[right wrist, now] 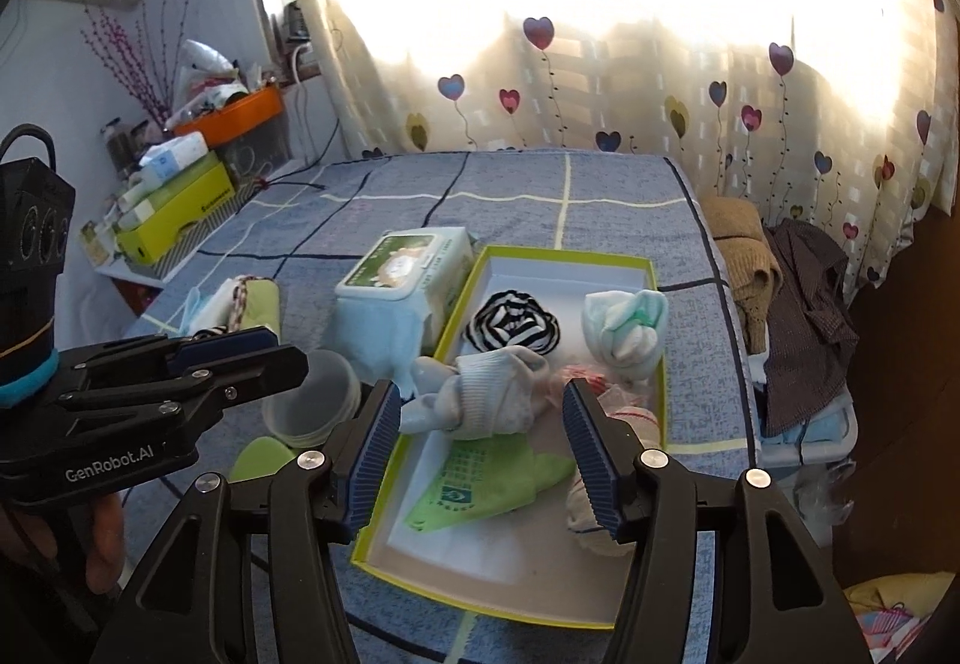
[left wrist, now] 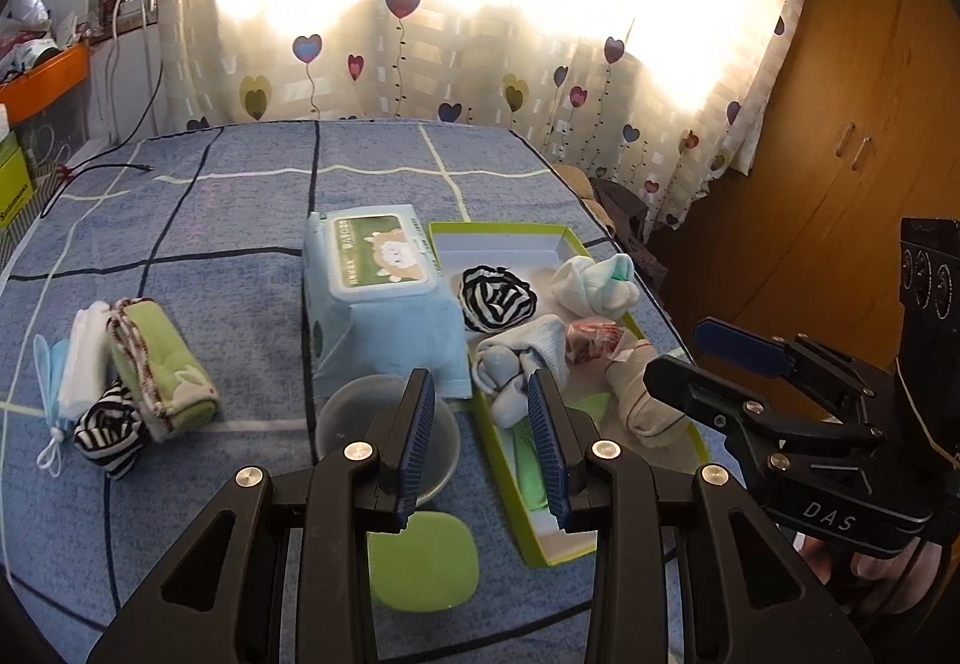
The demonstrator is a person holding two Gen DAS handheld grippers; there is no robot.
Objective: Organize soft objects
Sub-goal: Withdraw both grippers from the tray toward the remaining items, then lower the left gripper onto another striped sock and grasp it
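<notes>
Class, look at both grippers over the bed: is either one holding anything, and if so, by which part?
Nothing is held. The left gripper and the right gripper both hang open above the green-rimmed box, with no sock or cloth between their pads.

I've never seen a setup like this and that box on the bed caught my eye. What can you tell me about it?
The box is a shallow, open rectangular tray, apparently cardboard, with lime-green walls and a white inside. It lies flat on the blue checked bedspread, right beside a pack of wet wipes. Inside are a striped black-and-white bundle, rolled pale socks, a grey-white sock and a green cloth. No lid is on it.
</notes>
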